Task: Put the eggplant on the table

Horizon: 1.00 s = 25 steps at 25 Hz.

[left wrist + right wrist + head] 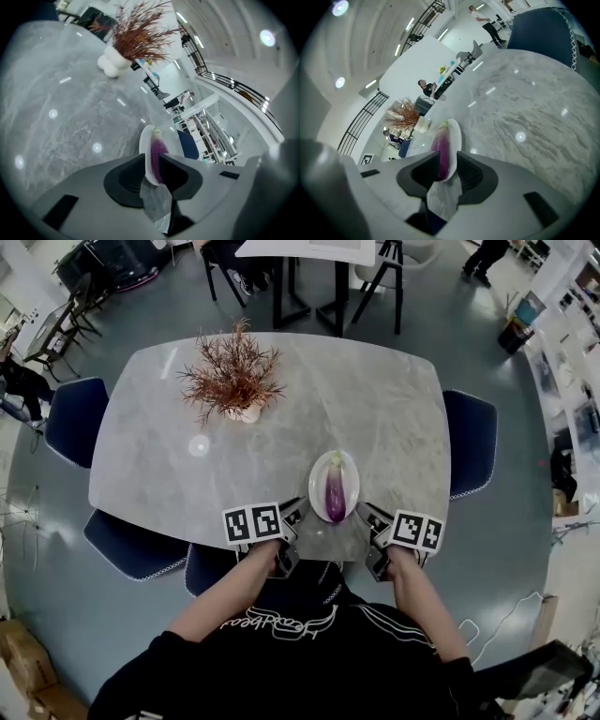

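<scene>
A purple eggplant (335,495) lies on a small white oval plate (319,470), which rests on the grey marble table (375,409) near its front edge. My left gripper (296,515) sits just left of the plate's near end and my right gripper (371,519) just right of it. In the left gripper view the eggplant (158,152) and plate (146,145) show through the gap of the left gripper (151,161), beyond its jaws. The right gripper view shows the same: eggplant (442,150) and plate (455,136) ahead of the right gripper (449,161). Both jaw pairs stand apart, pressing on nothing.
A dried reddish plant in a white vase (232,376) stands at the table's far left. Dark blue chairs flank the table at the left (75,418), right (469,442) and front left (131,545). Another table and stools stand behind.
</scene>
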Available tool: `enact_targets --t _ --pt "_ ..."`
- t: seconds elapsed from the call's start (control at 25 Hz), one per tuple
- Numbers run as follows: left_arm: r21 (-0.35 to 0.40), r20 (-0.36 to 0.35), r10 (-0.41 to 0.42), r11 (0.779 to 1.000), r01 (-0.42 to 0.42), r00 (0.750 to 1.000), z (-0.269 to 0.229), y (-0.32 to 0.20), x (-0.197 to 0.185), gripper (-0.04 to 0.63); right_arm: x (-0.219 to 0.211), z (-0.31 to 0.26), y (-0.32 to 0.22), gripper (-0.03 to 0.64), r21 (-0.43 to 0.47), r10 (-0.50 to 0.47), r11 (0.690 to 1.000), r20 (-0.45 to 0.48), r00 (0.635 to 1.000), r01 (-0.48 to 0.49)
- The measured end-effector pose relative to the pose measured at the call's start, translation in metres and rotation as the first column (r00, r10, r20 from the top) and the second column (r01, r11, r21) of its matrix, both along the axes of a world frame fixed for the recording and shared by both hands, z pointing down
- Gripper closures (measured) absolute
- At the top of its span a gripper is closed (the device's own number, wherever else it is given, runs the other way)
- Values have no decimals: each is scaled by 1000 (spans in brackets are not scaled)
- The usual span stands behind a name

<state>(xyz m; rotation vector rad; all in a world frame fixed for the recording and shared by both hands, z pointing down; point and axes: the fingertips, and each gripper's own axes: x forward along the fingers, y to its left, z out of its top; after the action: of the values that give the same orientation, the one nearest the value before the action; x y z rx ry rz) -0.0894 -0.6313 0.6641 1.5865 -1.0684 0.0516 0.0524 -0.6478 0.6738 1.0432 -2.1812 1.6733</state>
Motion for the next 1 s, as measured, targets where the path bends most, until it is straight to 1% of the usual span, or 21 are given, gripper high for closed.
enact_targets --t 0.08,0.16,0.2,0.28,0.36,0.4,0.44,0.52,0.6,0.72,0.84,0.92,1.0 --pt "76 32 64 995 -66 997 -22 10 2 509 -2 -19 11 506 63 -20 998 26 999 18" --pt "153 49 122 980 -128 991 -47 21 7 514 -4 -38 23 506 137 -47 990 29 998 43" --pt "188 68 143 970 -154 987 -59 27 8 558 -4 -47 30 508 174 -62 983 19 998 58" --pt "256 121 181 944 -207 976 -81 41 9 580 -5 -64 44 508 248 -92 965 2 996 89" --pt "328 168 219 907 -263 961 -105 60 10 586 -11 -86 64 518 309 -135 942 -2 991 129" --pt "363 185 237 885 -291 954 -117 71 11 586 -13 -96 76 562 335 -159 930 -12 987 153" --pt "395 202 255 862 -317 946 -130 82 13 586 -15 -107 88 578 364 -179 915 -27 984 176" --pt "445 235 286 818 -365 929 -152 106 17 587 -17 -133 112 610 441 -214 872 -50 976 214" --pt "479 258 310 782 -400 915 -171 129 21 588 -20 -161 139 611 510 -261 822 -58 964 254" --pt "515 272 347 736 -441 897 -192 161 26 586 -22 -189 177 610 561 -323 764 -94 942 318" --pt "540 286 377 696 -473 881 -209 193 30 586 -21 -217 208 610 620 -333 710 -120 935 333" --pt "568 291 379 670 -477 879 -220 212 30 586 -24 -228 228 609 647 -337 676 -154 929 352" --pt "599 291 377 645 -475 879 -231 229 30 586 -27 -229 245 609 657 -345 642 -213 914 396"
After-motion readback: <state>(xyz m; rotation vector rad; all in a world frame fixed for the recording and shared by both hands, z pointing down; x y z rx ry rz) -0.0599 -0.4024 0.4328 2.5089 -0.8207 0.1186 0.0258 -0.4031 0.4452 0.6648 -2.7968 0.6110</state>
